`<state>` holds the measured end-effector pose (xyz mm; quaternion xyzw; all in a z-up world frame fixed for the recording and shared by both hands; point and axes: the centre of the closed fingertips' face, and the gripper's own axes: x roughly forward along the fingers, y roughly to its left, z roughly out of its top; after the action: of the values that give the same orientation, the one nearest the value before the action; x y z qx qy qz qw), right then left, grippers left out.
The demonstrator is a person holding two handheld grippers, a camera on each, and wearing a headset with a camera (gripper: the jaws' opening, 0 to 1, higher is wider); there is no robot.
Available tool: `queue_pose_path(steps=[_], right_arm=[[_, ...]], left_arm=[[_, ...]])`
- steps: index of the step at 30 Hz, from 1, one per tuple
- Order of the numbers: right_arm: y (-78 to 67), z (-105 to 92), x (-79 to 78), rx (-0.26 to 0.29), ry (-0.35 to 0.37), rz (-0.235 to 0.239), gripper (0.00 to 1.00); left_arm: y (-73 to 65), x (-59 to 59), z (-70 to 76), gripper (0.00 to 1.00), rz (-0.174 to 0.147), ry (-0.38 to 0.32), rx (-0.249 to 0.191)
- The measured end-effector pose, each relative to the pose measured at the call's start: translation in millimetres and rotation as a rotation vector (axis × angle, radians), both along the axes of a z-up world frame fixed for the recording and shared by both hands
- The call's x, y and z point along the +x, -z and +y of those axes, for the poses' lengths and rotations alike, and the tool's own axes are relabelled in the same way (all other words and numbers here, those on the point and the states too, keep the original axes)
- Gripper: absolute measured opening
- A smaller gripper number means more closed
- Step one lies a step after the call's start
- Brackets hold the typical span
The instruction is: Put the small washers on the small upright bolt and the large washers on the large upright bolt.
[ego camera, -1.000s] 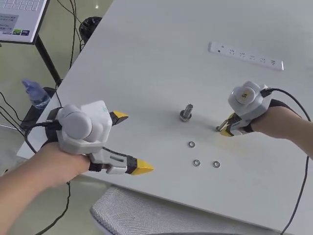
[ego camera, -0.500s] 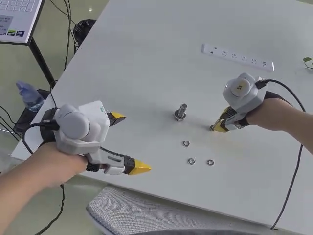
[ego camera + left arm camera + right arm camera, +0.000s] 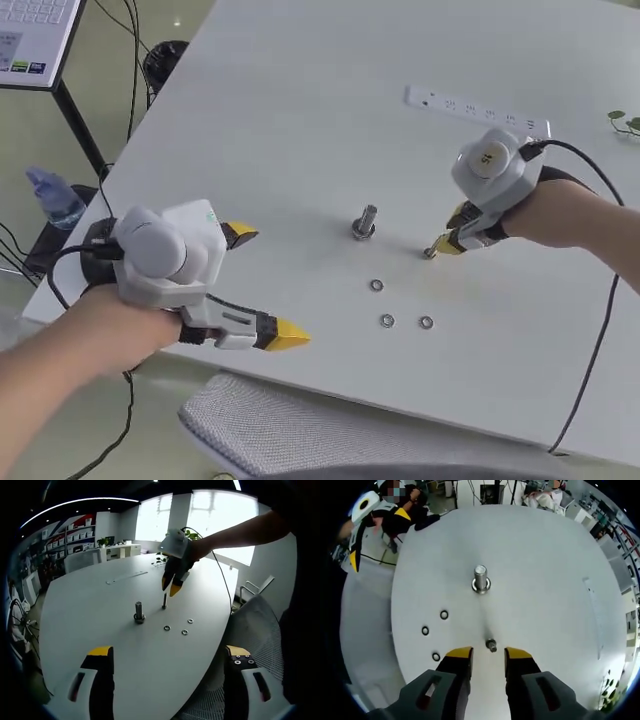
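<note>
- Left gripper (image 3: pixel 265 287) hangs at the lower left of the head view, over the near edge of the table. Its yellow-tipped jaws are spread wide and hold nothing, and it is well apart from the hardware.
- Right gripper (image 3: pixel 445 245) comes in from the right of the head view, tilted down toward the table. Its jaws stand a narrow gap apart and grip nothing that I can see.
- White table (image 3: pixel 300 120) carries everything, and a power strip (image 3: pixel 478 112) lies toward the upper right.
- Large upright bolt (image 3: pixel 364 222) stands mid-frame, left of the right gripper. It has a wider ring at its foot, but I can't tell whether that is a nut or washers already on.
- Small upright bolt (image 3: pixel 491 644) stands just ahead of the right gripper's tips in the right gripper view. It lines up with the gap between them, and its long axis is vertical.
- Three washers (image 3: pixel 376 285) lie flat in a loose cluster below both bolts in the head view.
  - They are bright little rings with dark holes, and all look alike in size.
  - In the right gripper view they sit to the left of the jaws, and the nearest washer (image 3: pixel 436 656) is just beside the left jaw.
  - I judge the pick falls to the right gripper, which is much the nearer. It would need to swing toward frame left and pinch a thin flat ring off the table.
</note>
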<state>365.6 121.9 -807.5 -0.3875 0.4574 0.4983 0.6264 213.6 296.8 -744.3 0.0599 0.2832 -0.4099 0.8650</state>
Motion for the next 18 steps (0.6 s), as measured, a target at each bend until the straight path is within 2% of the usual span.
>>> queue_pose_path(steps=[6,13,18], right_arm=[[-3.0,0.5,-1.4,-0.001,-0.012,-0.017,0.27],[-10.5,3.6,-12.9,0.009,-0.026,-0.022,0.27],[-12.3,2.7,-27.6,0.006,-0.036,-0.021,0.27]], left_arm=[[-0.7,-0.4,0.3,0.9,-0.003,0.007,0.007],[2.0,-2.3,-0.4,0.89,0.0,0.014,0.011],[4.7,-3.2,1.1,0.88,0.005,0.017,0.017]])
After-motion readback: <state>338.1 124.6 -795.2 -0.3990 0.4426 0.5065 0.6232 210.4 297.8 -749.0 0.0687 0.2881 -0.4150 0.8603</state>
